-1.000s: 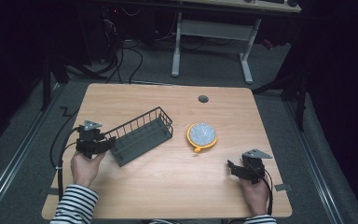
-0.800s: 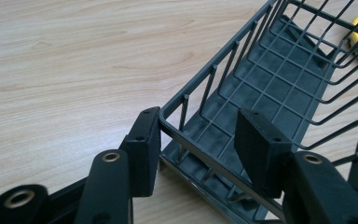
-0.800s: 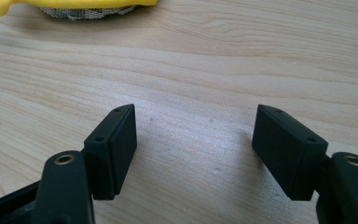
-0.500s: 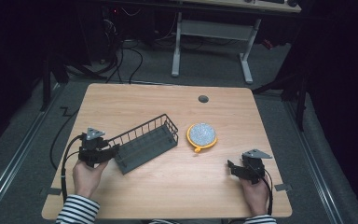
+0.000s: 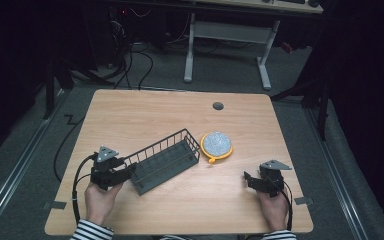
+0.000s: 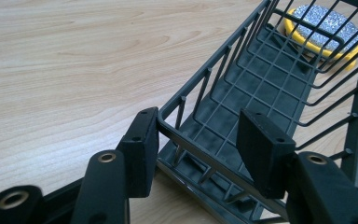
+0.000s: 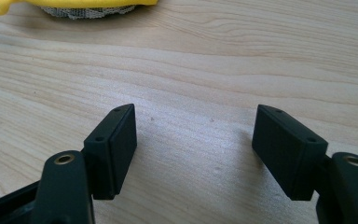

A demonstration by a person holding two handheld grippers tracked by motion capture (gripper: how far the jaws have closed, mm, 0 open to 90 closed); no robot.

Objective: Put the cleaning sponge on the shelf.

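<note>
While the left gripper [image 5: 130,172] sits at the near, short end of a dark grey wire basket [image 5: 167,160], its jaws are spread wide w/ the basket's end rim running between them. In the left gripper view one pad [image 6: 142,151] touches or nearly touches the rim's corner from outside; the other pad [image 6: 261,149] hangs inside the basket, apart from the wire. So the jaws are released, not clamped on anything. My read: either about to pinch the rim or just let go of it; can't tell which.

The basket lies flat on the wooden table [image 5: 130,115], roughly center-left, angled so its far end points up and right. That far end is just beside a round yellow-rimmed scrubber [image 5: 216,145] w/ a silvery sparkly top, seen through the basket's end wires in the left gripper view [image 6: 326,23]. Touching or a hair apart, can't say. The basket is empty.

The right gripper [image 5: 249,181] rests low at the table's near right corner area, well apart from the basket and scrubber. Its jaws are also spread wide, nothing between them but bare wood. It probably waits there to stay out of the way; the scrubber's edge [image 7: 74,7] shows ahead of it.

A small round grommet [image 5: 218,106] sits near the table's far edge.
</note>
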